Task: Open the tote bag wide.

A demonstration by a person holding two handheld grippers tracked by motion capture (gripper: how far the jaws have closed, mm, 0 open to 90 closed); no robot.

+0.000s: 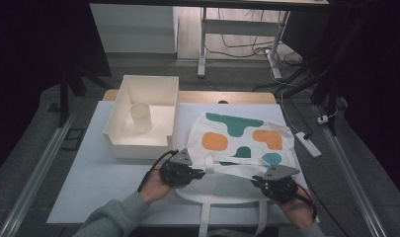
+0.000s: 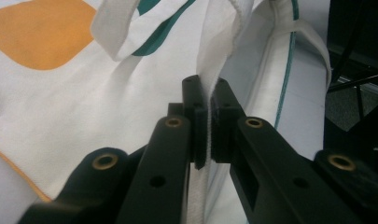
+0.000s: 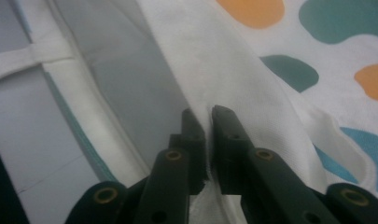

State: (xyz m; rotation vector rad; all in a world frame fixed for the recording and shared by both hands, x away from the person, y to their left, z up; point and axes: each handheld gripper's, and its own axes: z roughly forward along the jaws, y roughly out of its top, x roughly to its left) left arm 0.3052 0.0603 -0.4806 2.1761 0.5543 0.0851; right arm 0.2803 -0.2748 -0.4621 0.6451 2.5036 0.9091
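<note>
A white tote bag (image 1: 239,143) printed with orange and teal blobs lies on the white table, its mouth toward the person. My left gripper (image 1: 200,173) is shut on the upper rim of the bag's mouth at its left end; in the left gripper view the white hem (image 2: 209,93) is pinched between the jaws of that gripper (image 2: 208,126). My right gripper (image 1: 266,180) is shut on the same rim at the right end, and the right gripper view shows the cloth edge (image 3: 224,79) clamped in it (image 3: 208,140). The rim is lifted, so the mouth gapes.
A white open box (image 1: 122,129) stands at the table's back left with a white paper cup (image 1: 140,117) inside. The bag's handles (image 1: 203,217) hang over the table's front edge. A power strip (image 1: 307,143) lies on the floor to the right.
</note>
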